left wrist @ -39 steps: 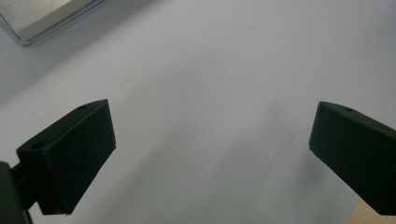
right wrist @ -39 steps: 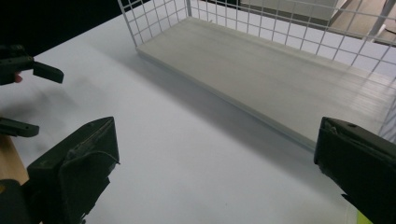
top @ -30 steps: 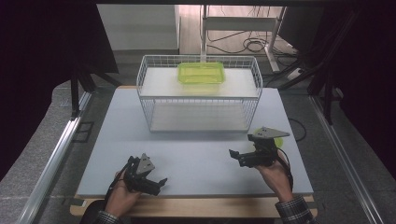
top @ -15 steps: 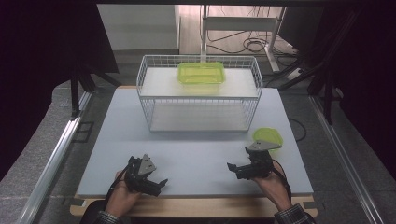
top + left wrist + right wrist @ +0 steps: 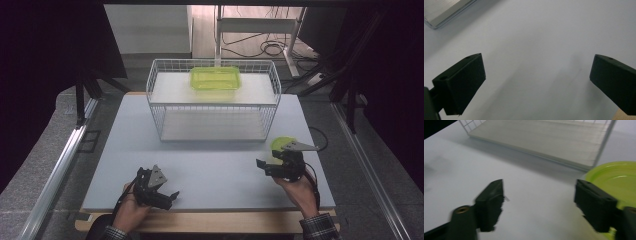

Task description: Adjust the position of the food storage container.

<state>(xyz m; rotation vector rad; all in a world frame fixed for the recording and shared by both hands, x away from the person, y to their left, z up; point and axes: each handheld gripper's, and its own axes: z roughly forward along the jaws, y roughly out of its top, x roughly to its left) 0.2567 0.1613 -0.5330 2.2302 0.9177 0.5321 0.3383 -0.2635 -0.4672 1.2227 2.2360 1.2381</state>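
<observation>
White table (image 5: 210, 175) carries a wire basket (image 5: 214, 100) holding a green tray (image 5: 215, 78); before it, near a green plate (image 5: 281, 143), both grippers' jaws stand apart, the right gripper (image 5: 265, 167) having just been closing on nothing.

In the high view the right gripper (image 5: 272, 167) and its grey plate covered most of the green plate (image 5: 280, 143). In the right gripper view the green plate (image 5: 616, 178) was cut off by the right edge, and the 2 jaws were blurred. The wire rack (image 5: 544, 142) ran past the top edge.
</observation>
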